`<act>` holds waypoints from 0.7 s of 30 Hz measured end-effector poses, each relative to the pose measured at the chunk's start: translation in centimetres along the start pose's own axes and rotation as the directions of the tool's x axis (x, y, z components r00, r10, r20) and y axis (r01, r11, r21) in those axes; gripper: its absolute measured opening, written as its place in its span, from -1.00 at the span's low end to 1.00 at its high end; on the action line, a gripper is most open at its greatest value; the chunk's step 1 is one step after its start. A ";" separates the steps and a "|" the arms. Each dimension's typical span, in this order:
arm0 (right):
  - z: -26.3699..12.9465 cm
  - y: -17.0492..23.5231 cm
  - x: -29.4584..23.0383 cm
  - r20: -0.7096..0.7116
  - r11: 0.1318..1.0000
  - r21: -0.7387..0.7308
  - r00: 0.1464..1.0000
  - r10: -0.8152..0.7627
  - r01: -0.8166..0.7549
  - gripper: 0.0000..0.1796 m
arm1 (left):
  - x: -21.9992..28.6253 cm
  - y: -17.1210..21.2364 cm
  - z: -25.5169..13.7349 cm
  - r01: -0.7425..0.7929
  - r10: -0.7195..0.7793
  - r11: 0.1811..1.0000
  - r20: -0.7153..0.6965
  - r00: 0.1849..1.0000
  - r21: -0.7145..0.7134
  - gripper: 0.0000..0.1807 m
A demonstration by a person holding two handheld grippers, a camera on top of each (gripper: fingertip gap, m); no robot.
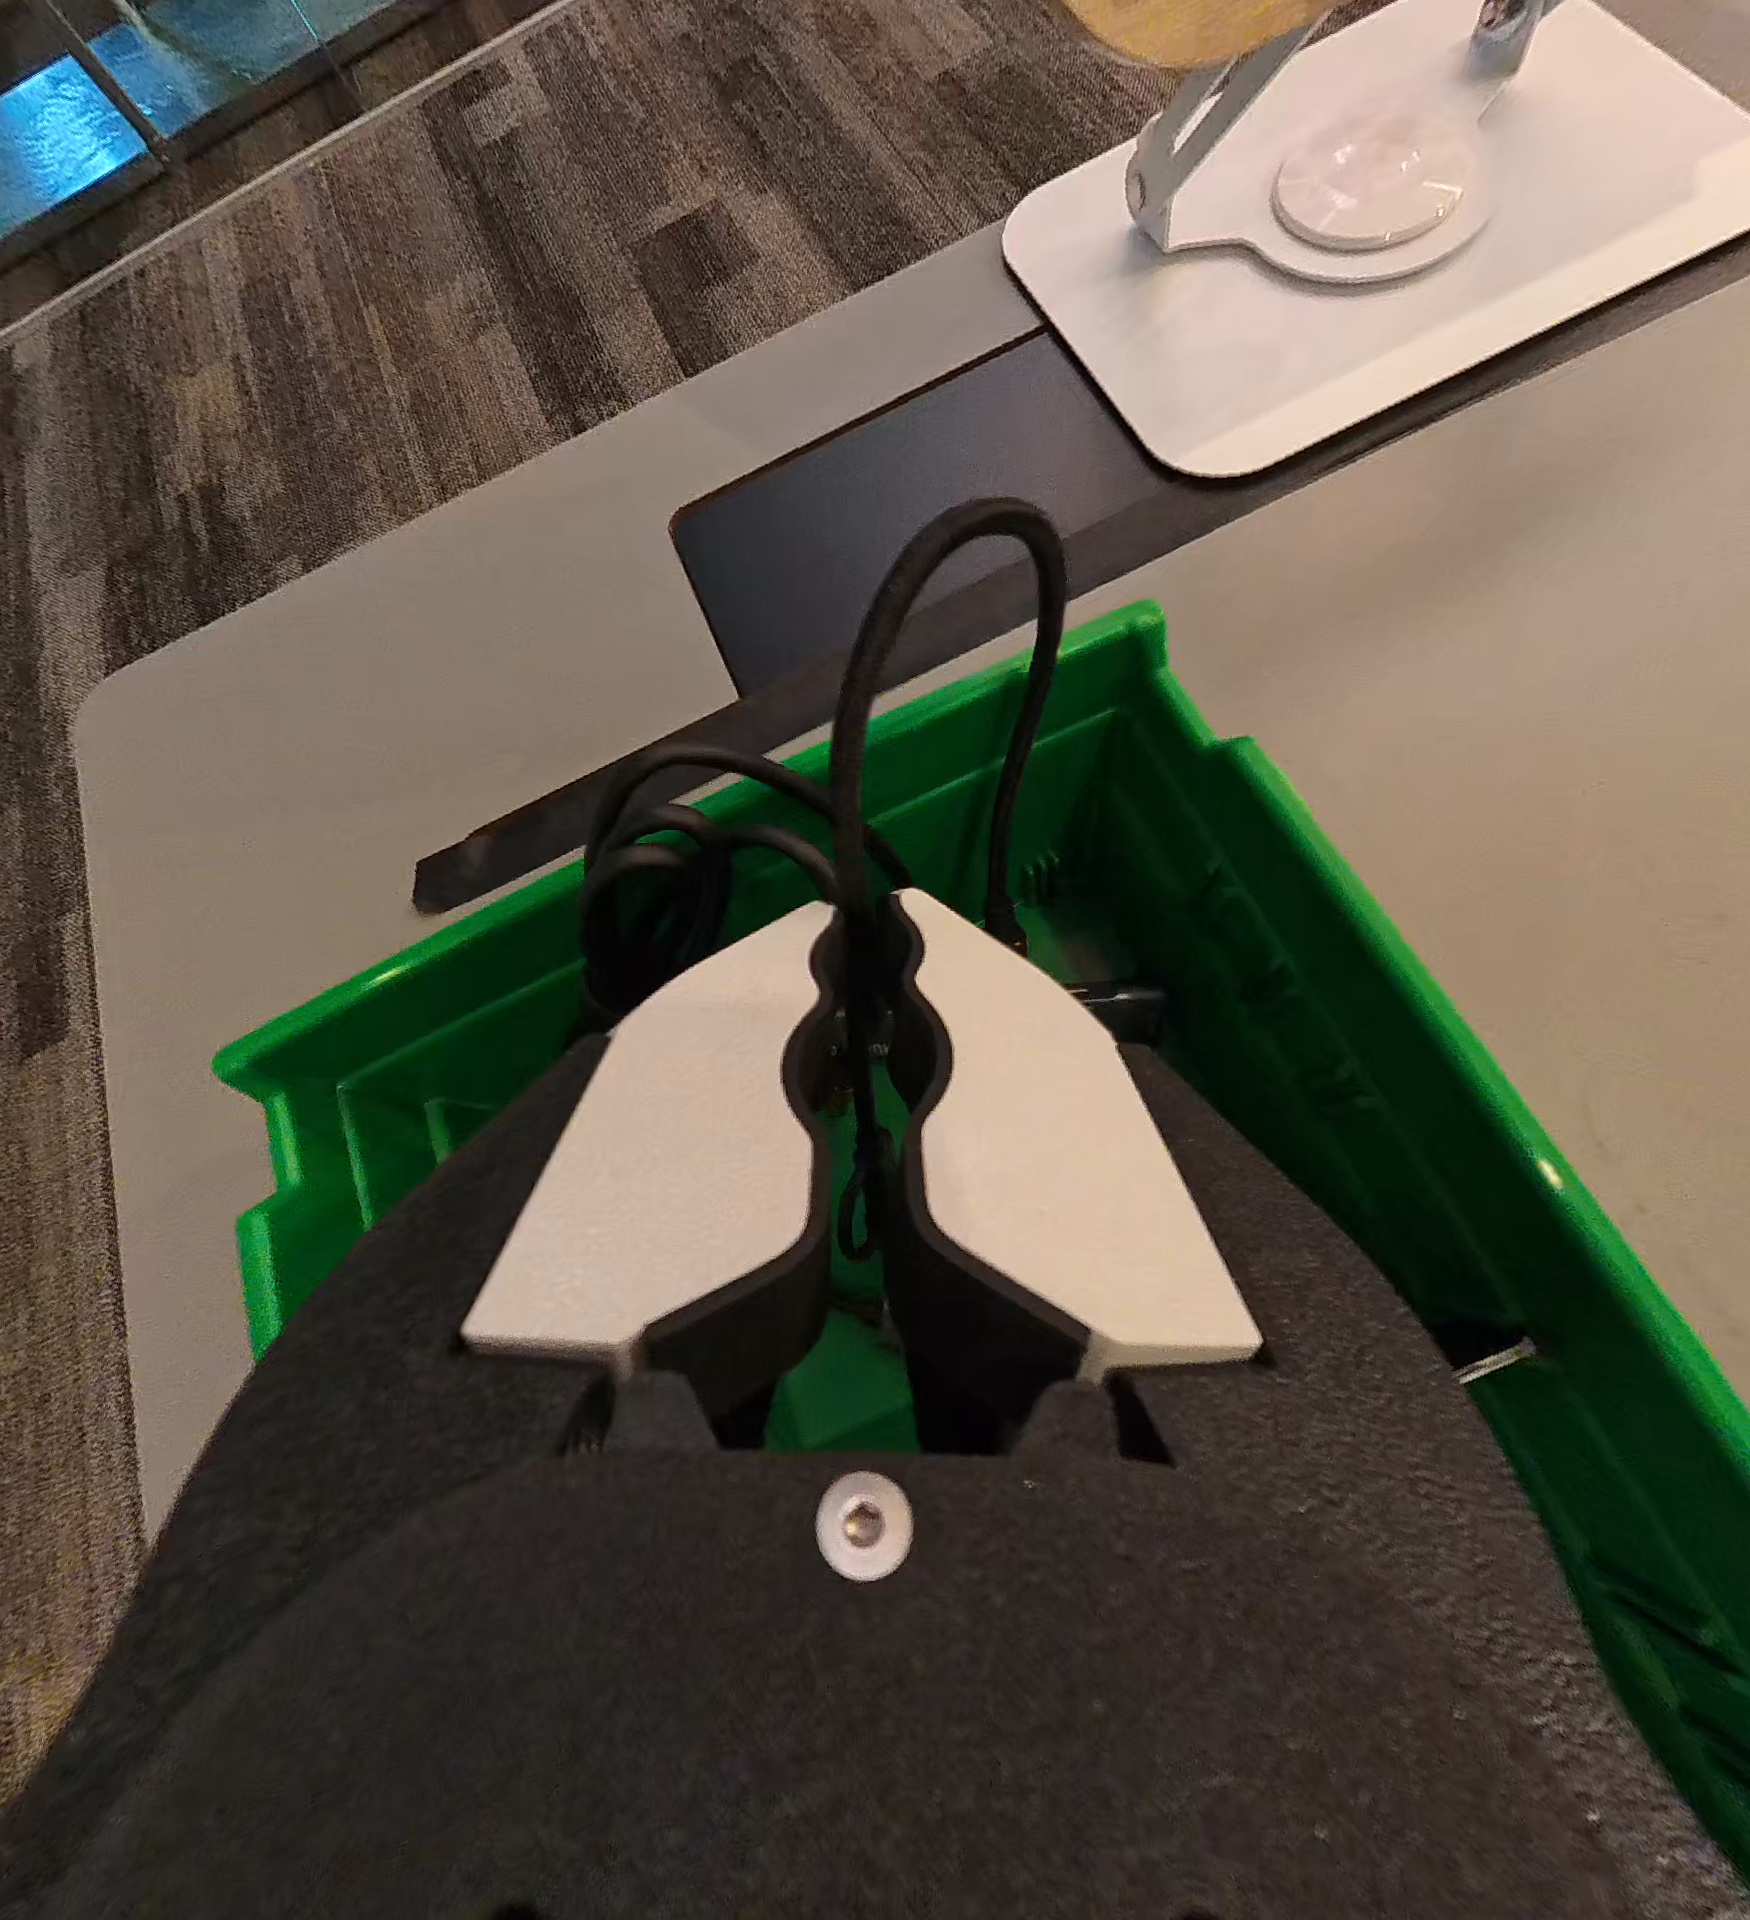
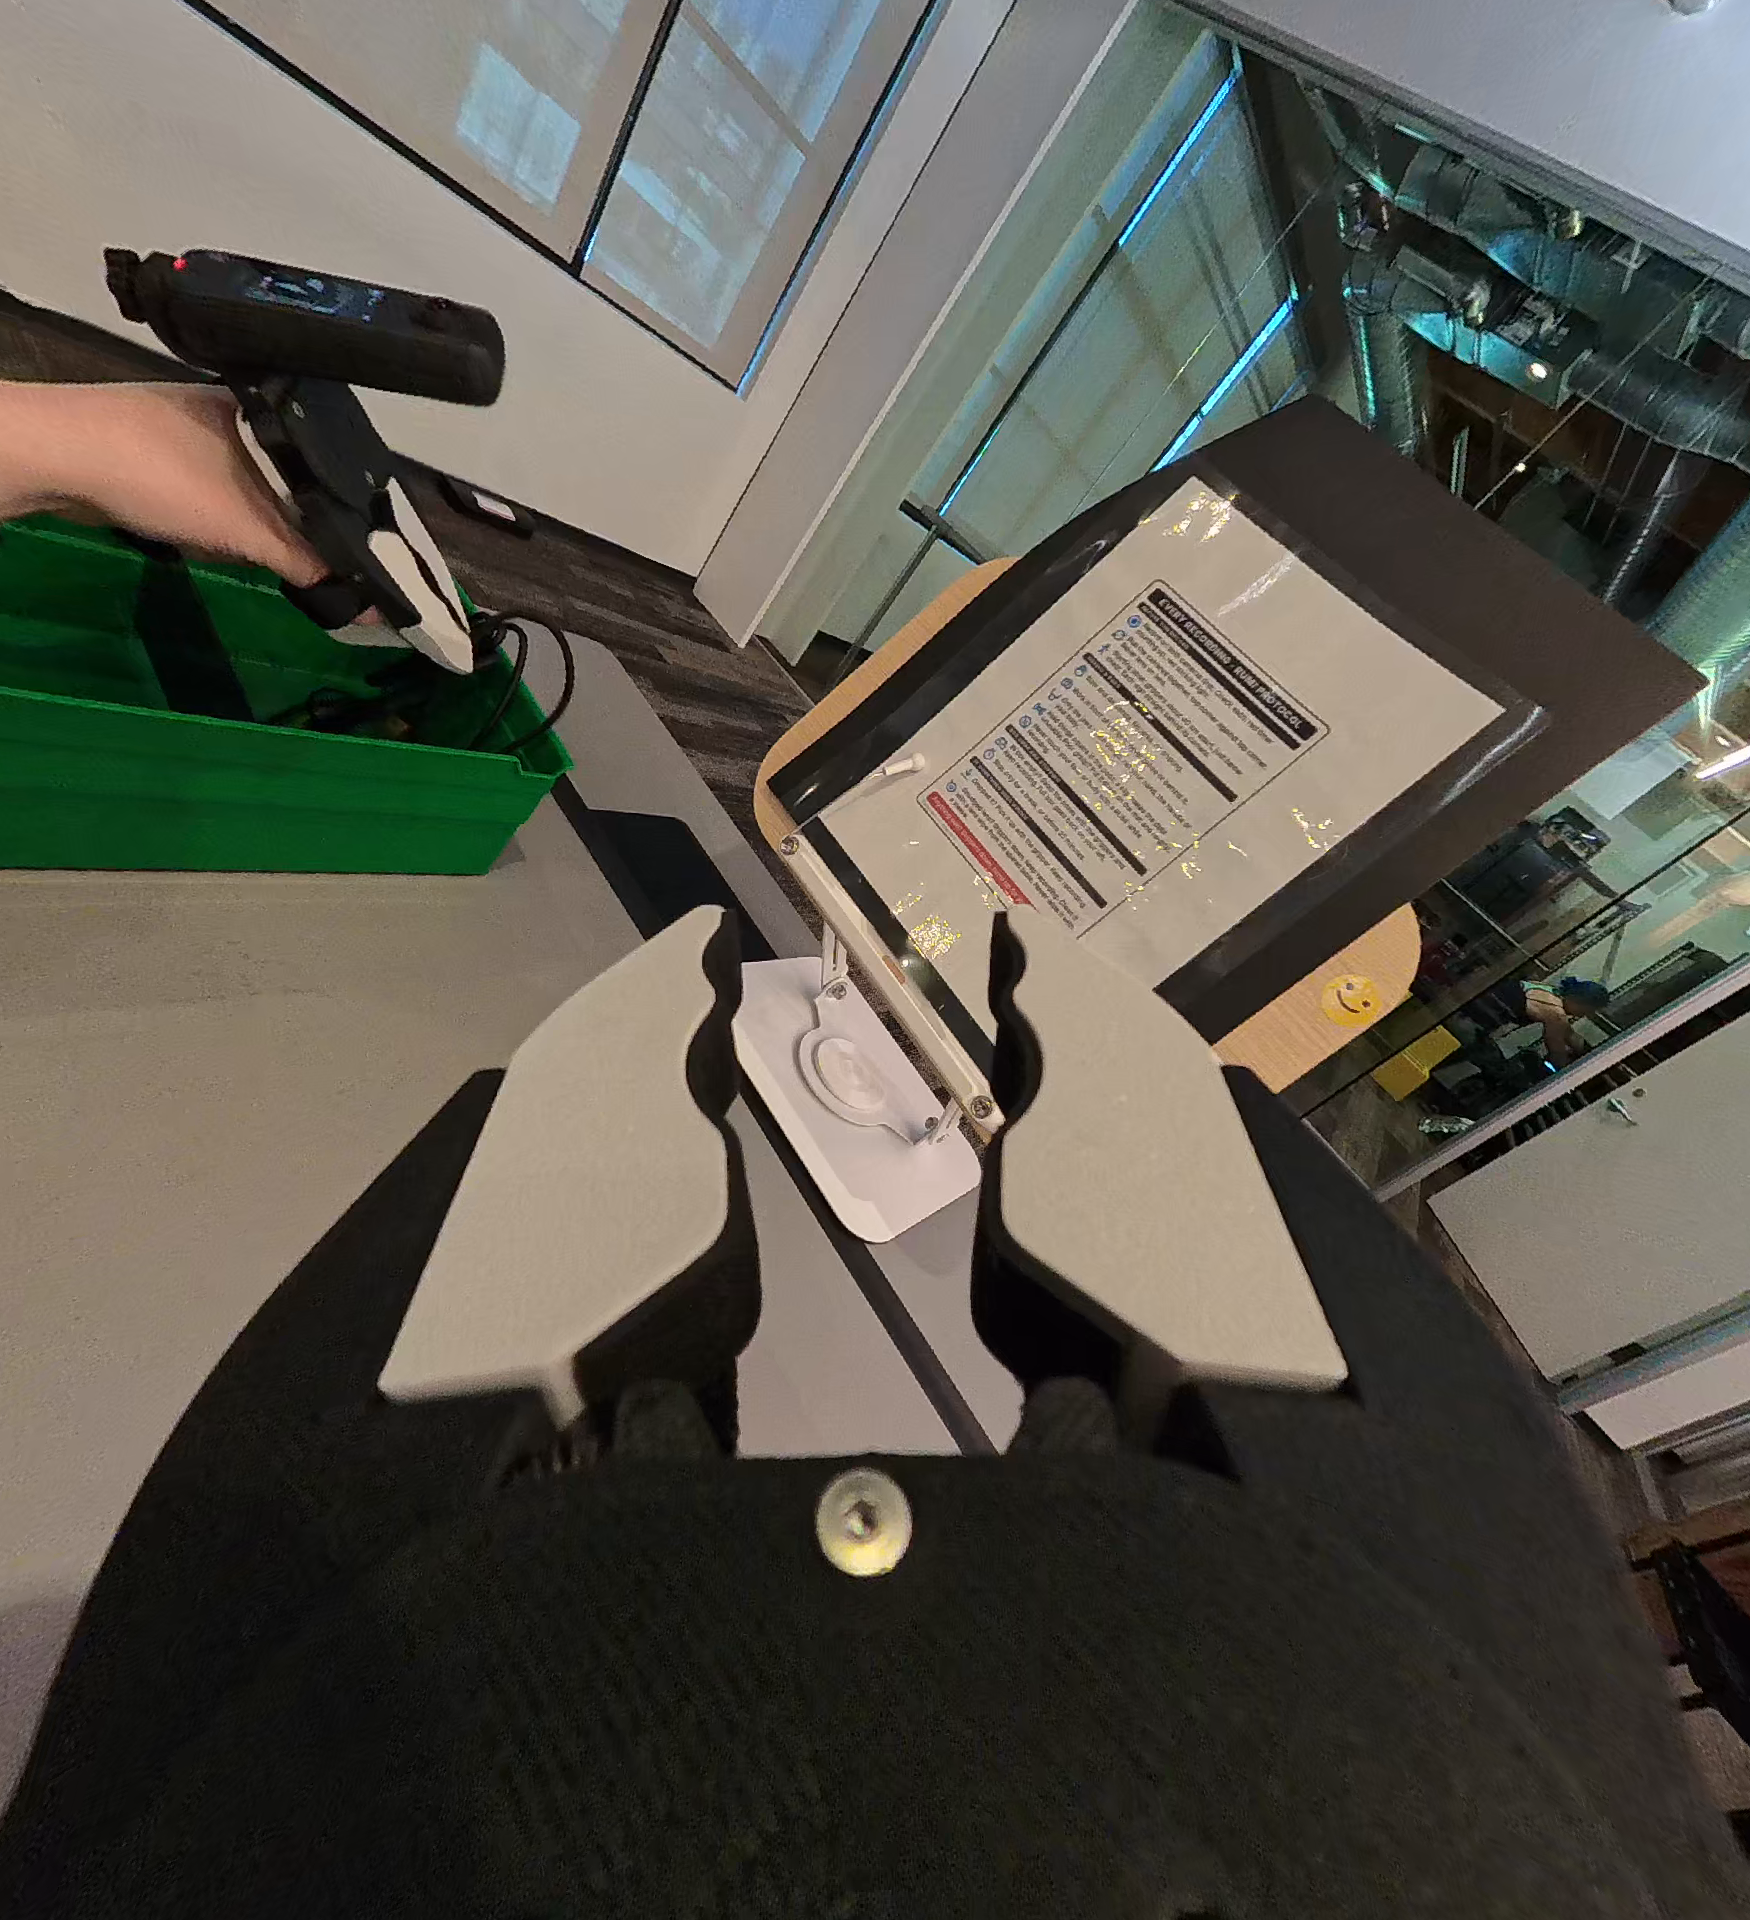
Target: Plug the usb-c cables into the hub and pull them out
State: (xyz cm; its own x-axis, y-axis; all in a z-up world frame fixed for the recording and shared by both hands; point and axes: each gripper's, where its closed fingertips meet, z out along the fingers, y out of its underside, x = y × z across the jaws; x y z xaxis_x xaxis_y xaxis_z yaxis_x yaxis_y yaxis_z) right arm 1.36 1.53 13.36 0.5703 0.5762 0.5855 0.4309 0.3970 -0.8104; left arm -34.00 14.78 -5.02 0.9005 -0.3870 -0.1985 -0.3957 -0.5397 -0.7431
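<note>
Inside the green bin (image 1: 1266, 831), we are clenching our left gripper (image 1: 866, 925) on black usb-c cables (image 1: 850, 727); its fingers are hiding their plugs, and the hub is hard to make out. Beside the bin, our right gripper (image 2: 855, 925) is hovering released over the grey counter (image 2: 175, 1039), facing a white stand (image 2: 850, 1143) beyond the bin.
</note>
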 end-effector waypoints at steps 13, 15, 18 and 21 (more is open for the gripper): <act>0.4 0.3 -0.9 0.023 0.997 -0.024 0.997 -0.067 0.068 -0.48 | -0.3 -1.6 0.4 -0.087 0.082 0.996 0.125 0.989 0.035 -0.94; 0.5 0.3 -1.1 0.028 0.997 -0.024 0.997 -0.074 0.074 -0.48 | -0.7 -1.4 0.0 -0.076 0.073 0.997 0.138 0.988 0.015 -0.80; 0.5 0.3 -1.2 0.029 0.996 -0.026 0.996 -0.082 0.083 -0.48 | -1.7 0.2 -0.1 -0.038 0.048 0.997 0.161 0.986 -0.068 -0.60; 0.4 0.3 -1.2 0.032 0.996 -0.025 0.996 -0.085 0.086 -0.48 | -1.6 1.9 0.0 0.031 -0.021 0.992 0.084 0.996 -0.122 -0.48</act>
State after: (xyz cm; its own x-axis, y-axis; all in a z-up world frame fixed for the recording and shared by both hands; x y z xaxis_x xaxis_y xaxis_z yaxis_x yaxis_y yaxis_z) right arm 0.51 1.23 12.43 0.5087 0.5631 0.6512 0.4959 0.4266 -0.7564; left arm -36.21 14.42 -6.14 0.9204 -0.3115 -0.2362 -0.3869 -0.6387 -0.6651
